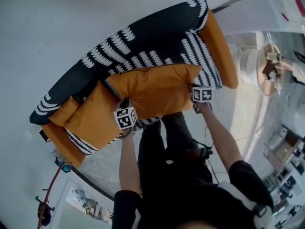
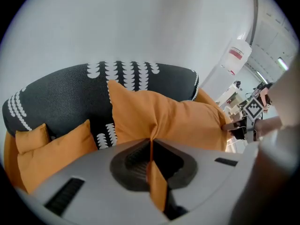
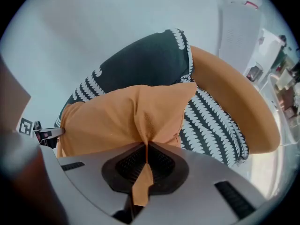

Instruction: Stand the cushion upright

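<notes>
Closest in is the person's dark clothing, and out of it the left forearm and right forearm reach forward, each ending in a gripper. The left gripper has its jaws clamped tight on a fold of orange fabric, and a tongue of that fabric pokes back through them toward the handle. The right gripper is the same: jaws pressed together on a pinch of the same cloth, a small flap trailing behind. Both folds belong to the orange cushion. It spreads between the two pairs of jaws and runs on beyond them, each gripper biting its near edge close to a corner. I cannot tell whether it touches the seat.

To the outer side of the left jaws a second orange cushion leans, with a small orange pillow just beside it. Past the jaws comes the sofa, dark with white leaf-like rows, its backrest rising behind the held cushion. Outside the right jaws is its orange armrest. Behind it all is a plain pale wall.
</notes>
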`<move>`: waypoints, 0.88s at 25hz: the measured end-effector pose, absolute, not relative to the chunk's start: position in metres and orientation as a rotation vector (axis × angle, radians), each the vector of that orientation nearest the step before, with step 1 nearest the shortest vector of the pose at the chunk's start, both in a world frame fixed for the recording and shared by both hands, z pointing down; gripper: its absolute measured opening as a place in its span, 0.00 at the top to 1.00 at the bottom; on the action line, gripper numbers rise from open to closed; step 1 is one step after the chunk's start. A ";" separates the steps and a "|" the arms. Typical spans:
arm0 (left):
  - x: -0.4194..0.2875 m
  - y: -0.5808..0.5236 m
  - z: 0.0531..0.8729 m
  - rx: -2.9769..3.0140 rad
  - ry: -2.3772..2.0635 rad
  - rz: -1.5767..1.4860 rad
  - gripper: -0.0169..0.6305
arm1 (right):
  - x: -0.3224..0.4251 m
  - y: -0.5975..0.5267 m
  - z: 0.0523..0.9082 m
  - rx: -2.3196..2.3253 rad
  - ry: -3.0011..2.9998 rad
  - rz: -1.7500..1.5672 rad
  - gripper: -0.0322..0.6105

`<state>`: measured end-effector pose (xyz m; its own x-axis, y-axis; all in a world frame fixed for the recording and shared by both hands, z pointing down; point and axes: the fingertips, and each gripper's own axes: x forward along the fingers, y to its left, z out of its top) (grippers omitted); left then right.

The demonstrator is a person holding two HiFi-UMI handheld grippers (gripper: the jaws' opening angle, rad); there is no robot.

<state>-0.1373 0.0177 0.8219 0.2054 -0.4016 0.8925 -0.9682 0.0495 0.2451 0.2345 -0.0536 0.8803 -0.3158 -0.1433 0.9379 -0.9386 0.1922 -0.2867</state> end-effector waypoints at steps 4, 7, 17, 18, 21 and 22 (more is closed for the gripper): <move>-0.128 0.016 0.803 1.518 -1.381 0.681 0.96 | 0.240 -0.078 0.858 1.049 -1.688 1.163 0.94; -0.120 0.007 0.792 1.523 -1.394 0.644 0.96 | 0.244 -0.105 0.842 1.043 -1.736 1.101 0.94; -0.114 -0.038 0.781 1.513 -1.494 0.527 0.96 | 0.229 -0.208 0.809 1.012 -1.848 0.890 0.94; -0.116 -0.041 0.783 1.505 -1.502 0.522 0.96 | 0.226 -0.216 0.807 1.007 -1.854 0.876 0.94; -0.122 -0.052 0.786 1.481 -1.529 0.503 0.96 | 0.212 -0.242 0.803 0.989 -1.878 0.834 0.94; -0.124 -0.056 0.787 1.473 -1.538 0.498 0.96 | 0.207 -0.249 0.802 0.982 -1.888 0.821 0.94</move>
<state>-0.1242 -0.0556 0.7866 0.1378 -0.5618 0.8157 -0.9333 0.2021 0.2969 0.2072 -0.2489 0.8016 -0.3455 -0.3157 0.8837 -0.8616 0.4799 -0.1654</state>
